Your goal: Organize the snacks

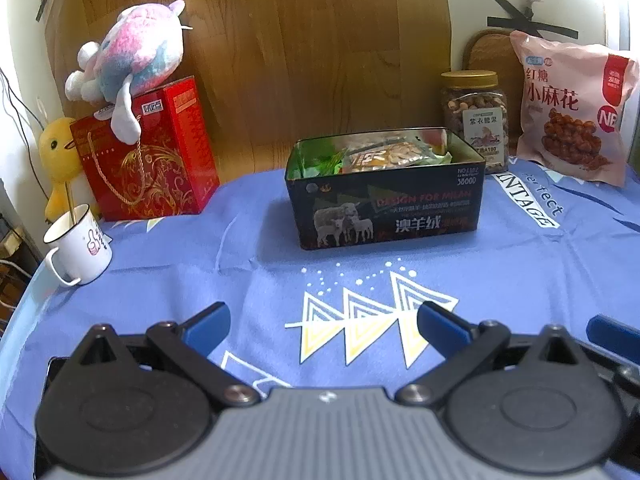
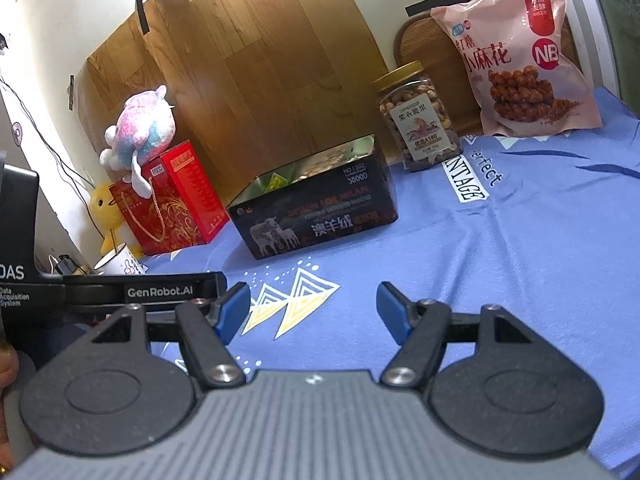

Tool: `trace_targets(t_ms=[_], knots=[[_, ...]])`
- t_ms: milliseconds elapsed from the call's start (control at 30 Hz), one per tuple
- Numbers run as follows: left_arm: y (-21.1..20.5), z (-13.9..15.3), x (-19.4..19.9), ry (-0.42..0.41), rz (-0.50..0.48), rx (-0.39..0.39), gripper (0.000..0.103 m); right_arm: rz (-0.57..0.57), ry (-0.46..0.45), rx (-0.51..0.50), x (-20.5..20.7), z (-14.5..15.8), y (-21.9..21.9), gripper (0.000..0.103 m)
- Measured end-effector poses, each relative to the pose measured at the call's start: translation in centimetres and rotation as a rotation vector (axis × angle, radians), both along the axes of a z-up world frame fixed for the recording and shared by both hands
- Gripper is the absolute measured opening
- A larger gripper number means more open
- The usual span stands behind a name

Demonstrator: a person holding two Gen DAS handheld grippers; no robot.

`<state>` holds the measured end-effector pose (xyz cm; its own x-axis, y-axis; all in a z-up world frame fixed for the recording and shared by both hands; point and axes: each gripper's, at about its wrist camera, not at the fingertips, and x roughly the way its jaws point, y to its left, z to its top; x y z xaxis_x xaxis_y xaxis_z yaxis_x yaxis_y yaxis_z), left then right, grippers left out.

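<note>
A black open tin (image 1: 384, 216) with sheep printed on its side stands on the blue cloth; snack packets (image 1: 380, 156) lie inside it. It also shows in the right wrist view (image 2: 320, 216). A clear nut jar with a gold lid (image 1: 476, 120) (image 2: 418, 116) and a pink snack bag (image 1: 572, 108) (image 2: 524, 52) stand behind it to the right. My left gripper (image 1: 322, 324) is open and empty, low over the cloth in front of the tin. My right gripper (image 2: 312, 312) is open and empty, beside the left one.
A red gift box (image 1: 152, 152) with a plush toy (image 1: 128, 60) on top stands at the back left, with a yellow duck (image 1: 60, 156) and a white mug (image 1: 76, 244) near the table's left edge. A wooden panel (image 1: 300, 40) backs the table.
</note>
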<state>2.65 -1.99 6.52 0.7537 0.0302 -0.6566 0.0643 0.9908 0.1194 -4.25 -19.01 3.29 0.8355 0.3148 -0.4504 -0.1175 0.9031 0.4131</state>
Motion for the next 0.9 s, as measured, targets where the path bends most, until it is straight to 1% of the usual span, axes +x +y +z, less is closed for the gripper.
trace_targets(t_ms=[233,533,900], knots=[[-0.33,0.14,-0.12,-0.025,0.004,0.036,0.103,0.001,-0.002,0.006,-0.02,0.01,0.05,0.072],[-0.33,0.51,-0.50,-0.093,0.039,0.110,0.103,0.004,0.002,0.023,-0.04,-0.36,-0.08,0.072],[-0.03,0.54,-0.69,-0.109,0.050,0.126,0.103,0.007,0.001,0.036,-0.14,-0.53,-0.06,0.072]])
